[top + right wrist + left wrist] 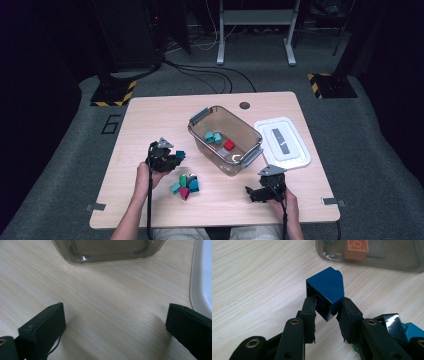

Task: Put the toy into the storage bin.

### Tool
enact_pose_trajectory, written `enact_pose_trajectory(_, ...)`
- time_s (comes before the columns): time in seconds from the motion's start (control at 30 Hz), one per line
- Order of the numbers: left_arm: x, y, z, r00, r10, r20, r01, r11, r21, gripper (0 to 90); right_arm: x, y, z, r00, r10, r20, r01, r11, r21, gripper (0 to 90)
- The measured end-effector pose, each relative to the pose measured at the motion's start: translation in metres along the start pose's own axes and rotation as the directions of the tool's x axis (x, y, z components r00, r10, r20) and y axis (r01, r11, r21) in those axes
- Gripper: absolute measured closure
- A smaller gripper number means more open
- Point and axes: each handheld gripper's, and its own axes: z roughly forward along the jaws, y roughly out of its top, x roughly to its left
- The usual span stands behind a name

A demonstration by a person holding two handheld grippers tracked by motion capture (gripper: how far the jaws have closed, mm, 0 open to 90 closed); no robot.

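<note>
Slippage is the risk: the left gripper (325,308) is clenched only on the lower corner of the dark blue sloped plastic brick (325,291), held above the wooden table (150,120), at nine o'clock of the clear plastic bin (200,140); its slope faces up, its long axis roughly level. The right gripper (115,322) stands released, holding nothing.

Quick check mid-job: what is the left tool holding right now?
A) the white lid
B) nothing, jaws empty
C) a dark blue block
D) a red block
C: in the left gripper view the left tool has its jaws closed on a dark blue block, held above the table near the clear bin.
</note>
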Motion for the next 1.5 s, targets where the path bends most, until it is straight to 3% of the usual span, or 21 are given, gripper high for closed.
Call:
enact_pose_trajectory(0.23,0.002,0.006,-0.011,1.0000,-0.008,0.001,0.008,0.9994,-0.035,67.5,0.000,0.000,0.000,1.0000,0.002,0.002,-0.002,1.000,-0.001,2.1)
enact_pose_trajectory(0.43,-0.002,0.013,-0.020,0.9999,0.013,-0.004,-0.013,0.9993,-0.036,67.5,0.000,0.000,0.000,1.0000,0.000,0.000,0.000,1.000,0.001,2.0)
enact_pose_trajectory(0.7,-0.005,0.020,-0.032,0.9997,0.007,0.021,-0.005,0.9974,-0.072,67.5,0.000,0.000,0.000,1.0000,0.002,0.001,-0.002,1.000,0.000,2.0)
enact_pose_trajectory(1.23,-0.011,0.048,-0.052,0.9982,0.058,-0.016,-0.059,0.9960,-0.066,67.6,0.000,0.000,0.000,1.0000,-0.001,-0.001,0.001,1.000,0.002,1.9)
enact_pose_trajectory(1.5,-0.014,0.072,-0.062,0.9965,0.075,-0.036,-0.078,0.9935,-0.083,67.5,0.000,0.000,0.000,1.0000,-0.002,-0.002,0.002,1.000,0.001,1.9)
